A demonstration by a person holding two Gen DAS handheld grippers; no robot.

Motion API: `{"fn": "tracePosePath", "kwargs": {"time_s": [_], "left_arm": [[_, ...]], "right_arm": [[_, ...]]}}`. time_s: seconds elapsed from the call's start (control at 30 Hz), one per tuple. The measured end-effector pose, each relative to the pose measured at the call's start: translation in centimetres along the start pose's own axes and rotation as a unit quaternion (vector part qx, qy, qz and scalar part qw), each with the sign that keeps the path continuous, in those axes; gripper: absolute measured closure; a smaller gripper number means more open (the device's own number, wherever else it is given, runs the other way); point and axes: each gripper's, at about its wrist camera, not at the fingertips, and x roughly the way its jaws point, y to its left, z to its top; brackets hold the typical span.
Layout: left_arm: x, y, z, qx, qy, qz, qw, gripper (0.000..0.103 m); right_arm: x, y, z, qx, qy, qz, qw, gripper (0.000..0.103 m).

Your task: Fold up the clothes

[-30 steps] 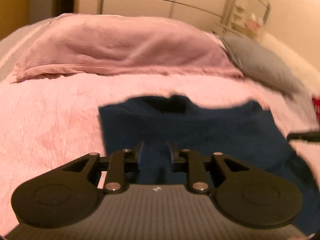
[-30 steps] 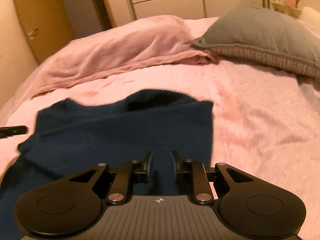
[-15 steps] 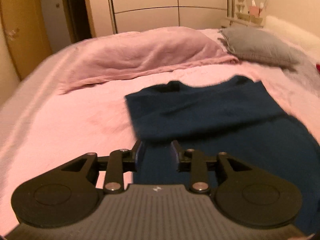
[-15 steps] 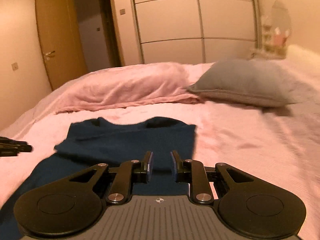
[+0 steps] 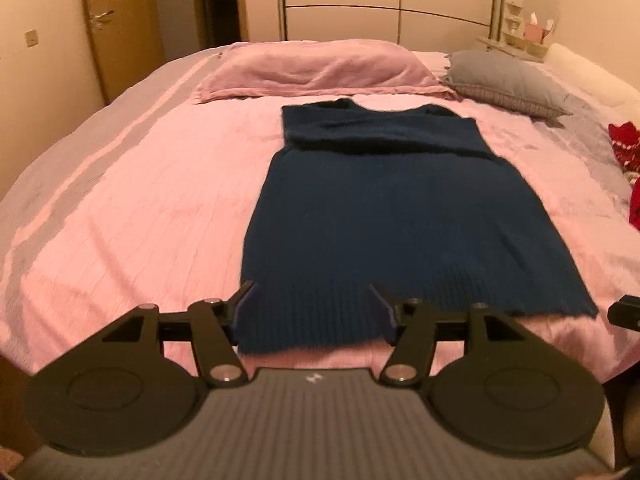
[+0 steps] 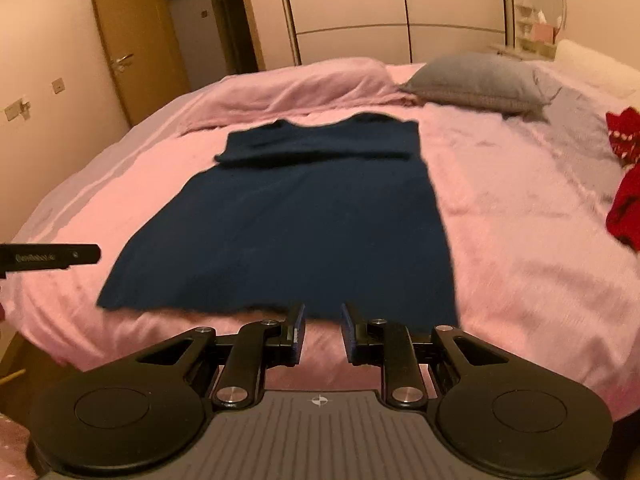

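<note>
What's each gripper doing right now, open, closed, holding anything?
Left gripper: open wide, holding nothing, at the near hem of the navy sweater.
Right gripper: open, narrower gap, holding nothing, at the same hem.

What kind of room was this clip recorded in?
A bedroom, most likely: a wide bed with a pink cover, a grey pillow at its head, and cream sliding wardrobe doors behind.

navy knit sweater [image 5: 384,216] | flat on bed | sleeves apparently folded across chest | ribbed hem nearest
</note>
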Motion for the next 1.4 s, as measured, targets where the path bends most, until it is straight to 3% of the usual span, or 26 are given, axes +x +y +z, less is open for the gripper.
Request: {"fn": "tracePosePath", "kwargs": {"time_s": [0.3,0.43,0.63,1.23,1.4], "left_arm": [[-2.2,-3.0,-2.7,0.037,-0.007,-0.006,0.9993,0.041],[-2.2,-3.5,-3.2,0.042,-0.004,-0.011,0.9991,0.041],[-2.3,-4.0,-3.8,0.046,-0.003,-0.016,0.9988,0.041],[1.0,-3.5,-3.2,0.041,0.011,-0.035,0.9985,0.039],[3.0,-2.3,-4.0,0.021,0.037,-0.036,0.9984,0.039]], "right_arm": [[-2.0,0.9,-2.5,0.009,-0.001,-0.02,1.0,0.079],[-1.6,1.0,-3.2,0.014,0.016,-0.006,1.0,0.071],[-1.6,0.9,-3.1,0.018,0.016,-0.003,1.0,0.069],[0.5,-0.5,-2.6,0.004,0.027,-0.031,0.999,0.067],[2.2,-1.5,-3.0,0.017,0.047,-0.041,0.998,0.067]]}}
